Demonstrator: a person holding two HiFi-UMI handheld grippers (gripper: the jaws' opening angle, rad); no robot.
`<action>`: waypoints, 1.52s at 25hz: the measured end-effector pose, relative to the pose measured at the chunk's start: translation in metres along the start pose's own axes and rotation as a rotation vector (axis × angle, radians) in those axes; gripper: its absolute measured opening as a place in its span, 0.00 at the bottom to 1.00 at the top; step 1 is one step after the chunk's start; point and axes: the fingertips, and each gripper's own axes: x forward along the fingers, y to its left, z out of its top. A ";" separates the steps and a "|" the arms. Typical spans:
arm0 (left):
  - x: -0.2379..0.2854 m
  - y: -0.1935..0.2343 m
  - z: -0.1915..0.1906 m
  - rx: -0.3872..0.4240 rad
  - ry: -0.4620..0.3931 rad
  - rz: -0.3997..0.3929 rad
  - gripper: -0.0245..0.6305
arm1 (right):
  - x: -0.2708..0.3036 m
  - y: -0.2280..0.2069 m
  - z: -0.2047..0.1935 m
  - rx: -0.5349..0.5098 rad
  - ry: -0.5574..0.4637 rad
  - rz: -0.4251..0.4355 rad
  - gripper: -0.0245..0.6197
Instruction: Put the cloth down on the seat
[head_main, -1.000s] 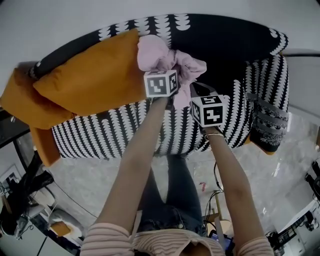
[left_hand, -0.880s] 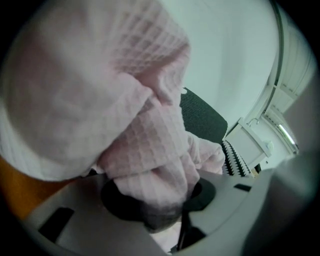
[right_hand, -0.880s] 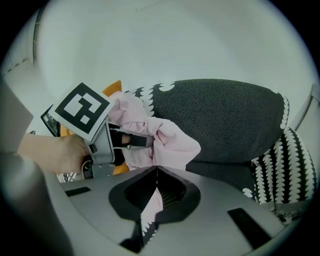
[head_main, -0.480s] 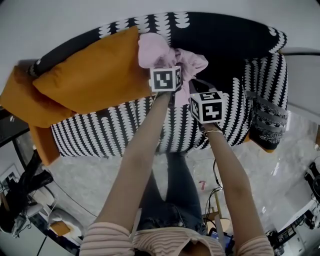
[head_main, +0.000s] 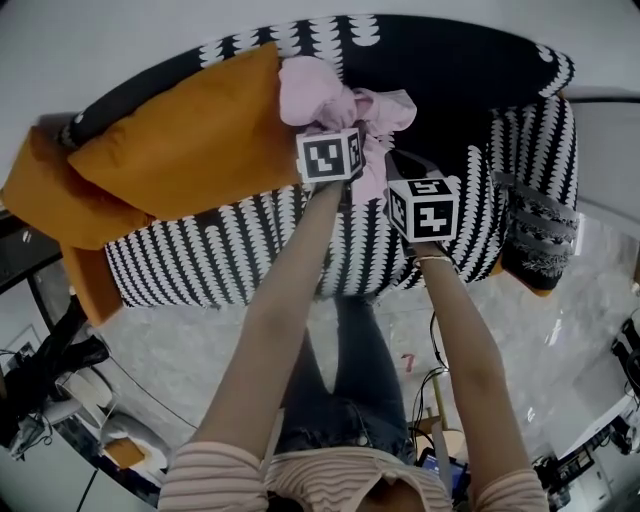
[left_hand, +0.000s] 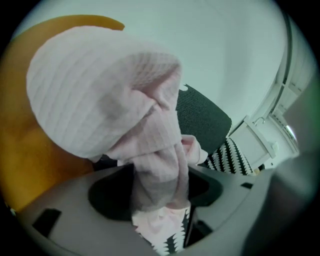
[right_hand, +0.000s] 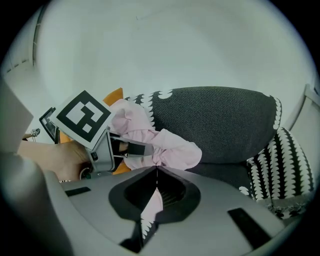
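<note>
**Pink cloth bunched on the sofa, one claw letting go**

The pink waffle-knit cloth (head_main: 325, 92) sits in a crumpled heap on the black-and-white patterned sofa (head_main: 250, 262). It is pushed right up against the big orange cushion (head_main: 180, 150) that leans along the sofa's left side. Its right-hand part sprawls toward the dark grey backrest (right_hand: 215, 120) and seems to rest on the seat (right_hand: 222, 171) at the foot of it.

Both of the person's arms reach forward over the sofa's front edge. The left claw (left_hand: 159, 192) is buried in the near side of the heap. Its jaws are opening, and a twisted fold of the cloth runs down through the gap between them, while the bulk of the fabric mounds up just beyond the tips. From here the pads no longer look clamped on it.

The right claw (right_hand: 156, 172) is just beside the left one, at the cloth's right edge. Its jaws are pressed together to a thin slit, and a narrow strip of pink shows caught in that slit.
</note>
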 end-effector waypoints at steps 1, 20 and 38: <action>-0.003 0.001 0.000 -0.008 -0.003 0.000 0.45 | -0.001 0.000 0.000 0.001 -0.003 -0.002 0.05; -0.059 -0.002 -0.002 -0.020 -0.068 -0.066 0.45 | -0.029 0.022 0.010 0.020 -0.069 -0.023 0.05; -0.139 -0.016 0.005 0.140 -0.189 -0.145 0.07 | -0.060 0.056 0.023 0.041 -0.138 -0.036 0.05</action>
